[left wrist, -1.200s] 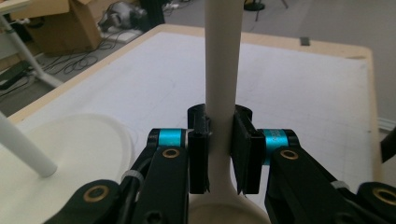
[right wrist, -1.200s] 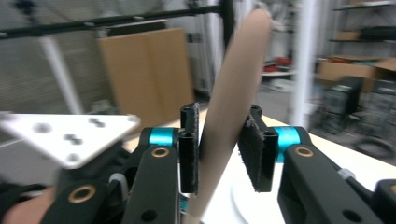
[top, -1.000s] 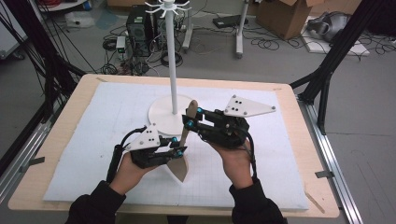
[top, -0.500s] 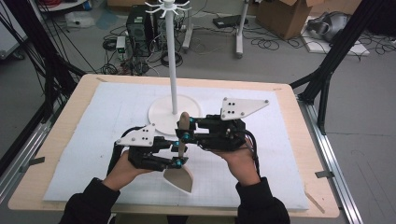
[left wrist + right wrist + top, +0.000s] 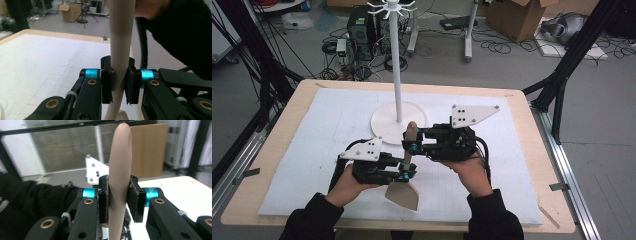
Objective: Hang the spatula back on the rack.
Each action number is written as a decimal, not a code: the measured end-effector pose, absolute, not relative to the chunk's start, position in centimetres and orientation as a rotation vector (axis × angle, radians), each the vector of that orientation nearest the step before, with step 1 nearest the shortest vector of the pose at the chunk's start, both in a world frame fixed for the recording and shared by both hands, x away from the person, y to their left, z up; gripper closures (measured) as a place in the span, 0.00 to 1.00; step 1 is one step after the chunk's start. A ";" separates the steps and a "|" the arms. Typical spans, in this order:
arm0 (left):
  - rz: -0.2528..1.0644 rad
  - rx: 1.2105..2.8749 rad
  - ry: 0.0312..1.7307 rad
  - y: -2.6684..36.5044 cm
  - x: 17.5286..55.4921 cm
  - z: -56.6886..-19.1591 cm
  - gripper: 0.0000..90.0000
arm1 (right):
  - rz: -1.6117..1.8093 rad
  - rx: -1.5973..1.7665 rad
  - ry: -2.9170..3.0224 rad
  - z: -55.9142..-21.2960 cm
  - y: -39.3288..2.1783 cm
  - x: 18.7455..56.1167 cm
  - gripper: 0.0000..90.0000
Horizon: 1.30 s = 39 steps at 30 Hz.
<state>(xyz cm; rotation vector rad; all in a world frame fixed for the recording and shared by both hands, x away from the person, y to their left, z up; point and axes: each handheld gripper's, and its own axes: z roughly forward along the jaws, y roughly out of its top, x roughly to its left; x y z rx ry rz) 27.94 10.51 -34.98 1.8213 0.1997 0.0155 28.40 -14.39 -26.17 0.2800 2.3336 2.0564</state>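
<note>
A wooden spatula (image 5: 405,180) is held above the white mat (image 5: 312,130), in front of the round base of a white rack stand (image 5: 398,117). Its broad blade points toward the person and its rounded handle end points toward the stand. The lower part of the handle is clamped by the left gripper (image 5: 404,175); in the left gripper view both pads are pressed against the handle (image 5: 121,50). The upper part of the handle is enclosed by the right gripper (image 5: 411,146). Its jaws have just been opening, and in the right gripper view a narrow gap is seen between the right pad and the handle (image 5: 120,170), so the spatula is not gripped firmly there.
</note>
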 end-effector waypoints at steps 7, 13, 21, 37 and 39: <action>0.112 1.784 0.361 12.0 29.3 -34.2 0.87 | 1.848 0.572 2.110 -27.0 -16.2 27.7 0.27; 0.202 1.780 0.395 13.2 30.9 -32.0 0.87 | 1.554 0.759 2.031 -29.7 -19.0 27.6 0.24; 0.265 1.773 0.419 13.3 32.9 -29.0 0.87 | 1.486 0.868 1.979 -33.0 -22.5 27.2 0.20; 0.353 1.790 0.498 13.0 36.4 -25.0 0.87 | 1.438 0.936 1.948 -35.0 -24.2 26.7 0.20; 0.361 1.801 0.505 12.5 37.0 -24.4 0.87 | 1.436 0.934 1.943 -35.0 -24.3 26.7 0.20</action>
